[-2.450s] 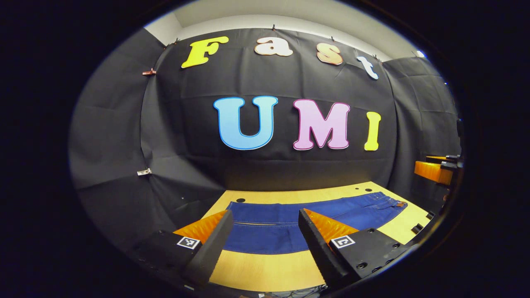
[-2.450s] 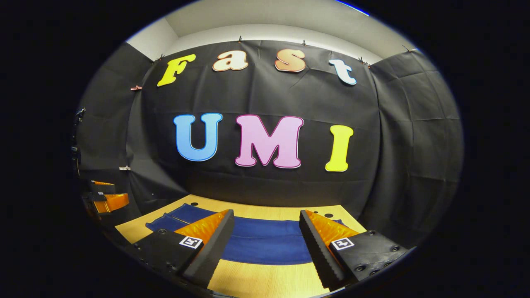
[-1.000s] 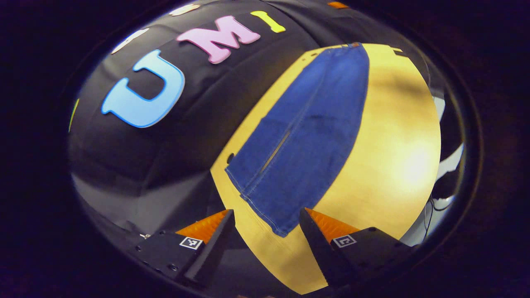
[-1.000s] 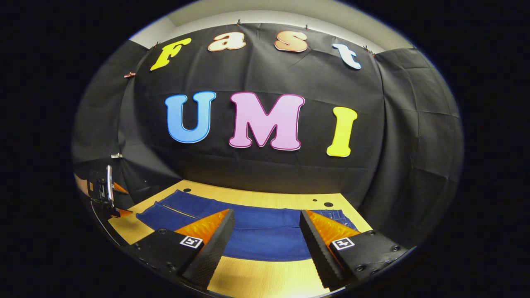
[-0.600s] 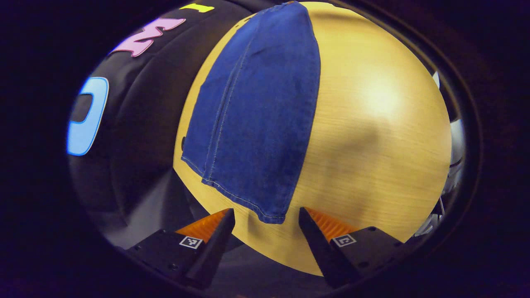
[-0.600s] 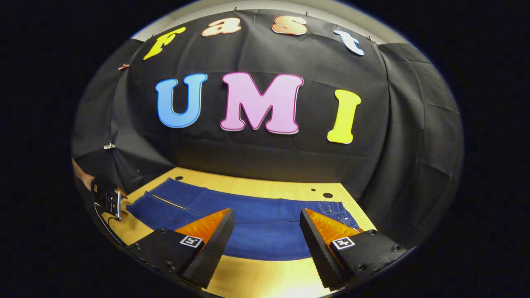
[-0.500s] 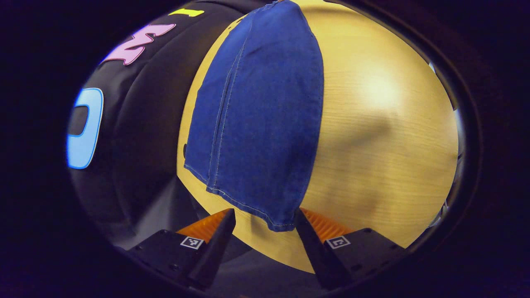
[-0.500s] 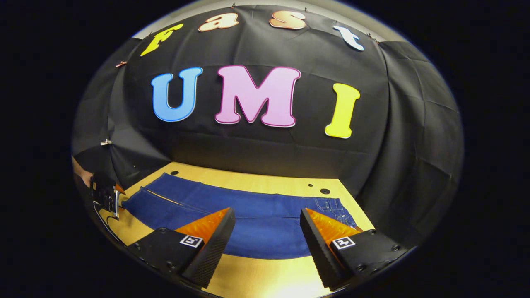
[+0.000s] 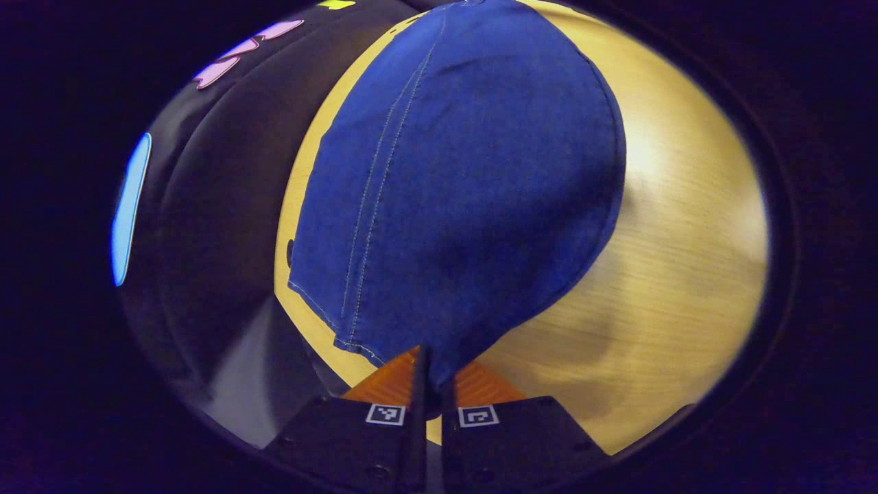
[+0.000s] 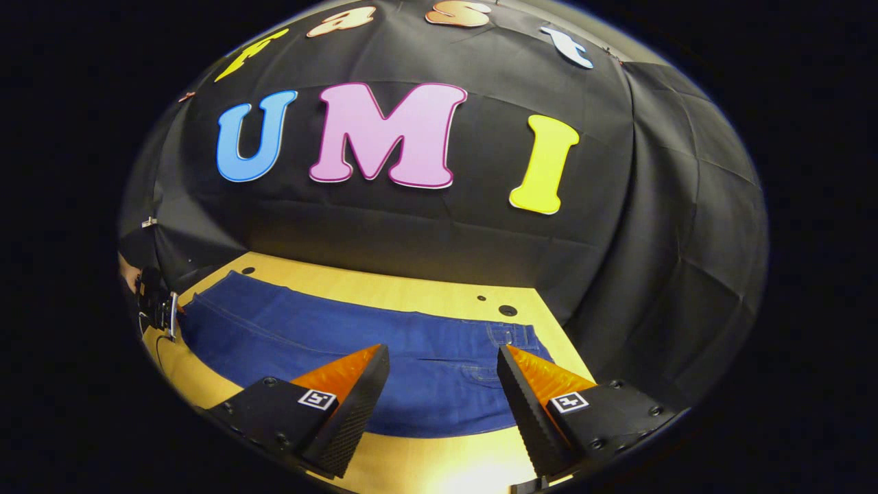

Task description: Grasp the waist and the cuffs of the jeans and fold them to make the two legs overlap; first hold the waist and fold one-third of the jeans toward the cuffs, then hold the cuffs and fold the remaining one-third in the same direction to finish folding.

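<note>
The jeans (image 10: 357, 350) lie flat on the table (image 10: 439, 302), unfolded, across the lower frame. The left gripper (image 9: 431, 374), bottom centre, has pinched the cuff (image 9: 411, 343). The right gripper (image 10: 442, 391) hovers wide open, empty, near the waist (image 10: 514, 343). All folds remain.

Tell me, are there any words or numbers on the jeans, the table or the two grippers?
Jeans: no words or numbers that can be read.
Table: none, just bare wood.
Left gripper and right gripper: each carries small square marks, black-and-white patterns, not letters or numbers.
</note>
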A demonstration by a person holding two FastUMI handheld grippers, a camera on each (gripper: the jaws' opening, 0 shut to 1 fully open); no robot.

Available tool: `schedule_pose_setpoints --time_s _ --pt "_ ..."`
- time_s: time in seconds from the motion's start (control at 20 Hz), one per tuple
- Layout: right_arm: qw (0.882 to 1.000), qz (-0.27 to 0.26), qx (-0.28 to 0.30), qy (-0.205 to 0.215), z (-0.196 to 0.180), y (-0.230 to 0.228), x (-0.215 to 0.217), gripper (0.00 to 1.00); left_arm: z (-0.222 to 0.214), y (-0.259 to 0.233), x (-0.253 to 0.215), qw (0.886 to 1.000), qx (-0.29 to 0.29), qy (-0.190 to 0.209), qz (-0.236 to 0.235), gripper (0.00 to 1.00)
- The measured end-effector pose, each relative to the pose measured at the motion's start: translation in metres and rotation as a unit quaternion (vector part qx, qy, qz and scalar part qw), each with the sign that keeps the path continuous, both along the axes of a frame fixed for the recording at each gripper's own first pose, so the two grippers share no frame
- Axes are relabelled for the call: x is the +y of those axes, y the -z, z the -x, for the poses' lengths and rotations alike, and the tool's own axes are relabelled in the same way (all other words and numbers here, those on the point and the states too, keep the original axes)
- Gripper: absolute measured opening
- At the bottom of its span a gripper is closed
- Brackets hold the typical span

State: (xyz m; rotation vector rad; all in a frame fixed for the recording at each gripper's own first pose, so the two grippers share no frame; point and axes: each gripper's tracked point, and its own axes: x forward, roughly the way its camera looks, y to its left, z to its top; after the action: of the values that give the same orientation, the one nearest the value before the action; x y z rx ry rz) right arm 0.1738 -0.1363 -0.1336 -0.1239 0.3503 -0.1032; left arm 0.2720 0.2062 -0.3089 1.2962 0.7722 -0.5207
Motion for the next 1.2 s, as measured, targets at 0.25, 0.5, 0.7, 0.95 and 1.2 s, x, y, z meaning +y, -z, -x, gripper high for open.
schedule_pose_setpoints --time_s 0.25,0.5,0.7,0.95,1.2 --pt "0.994 0.109 -0.011 -0.014 -0.029 -0.009 -0.066 0.96 0.005 0.002 -0.002 0.999 0.025 -0.032 0.016 0.06" --pt "0.981 0.194 0.013 -0.023 -0.048 -0.016 -0.15 0.96 0.003 0.002 -0.007 0.999 0.026 -0.039 0.022 0.04" --pt "0.946 0.297 0.094 -0.09 -0.039 0.022 -0.185 0.96 0.0 0.002 -0.008 0.998 0.032 -0.046 0.039 0.06" --pt "0.836 0.427 0.234 -0.254 0.001 0.125 -0.205 0.96 -0.001 0.002 -0.007 0.998 0.028 -0.044 0.035 0.06" --pt "0.774 0.471 0.285 -0.313 0.013 0.185 -0.221 0.96 0.0 0.003 -0.007 0.998 0.024 -0.048 0.031 0.06"
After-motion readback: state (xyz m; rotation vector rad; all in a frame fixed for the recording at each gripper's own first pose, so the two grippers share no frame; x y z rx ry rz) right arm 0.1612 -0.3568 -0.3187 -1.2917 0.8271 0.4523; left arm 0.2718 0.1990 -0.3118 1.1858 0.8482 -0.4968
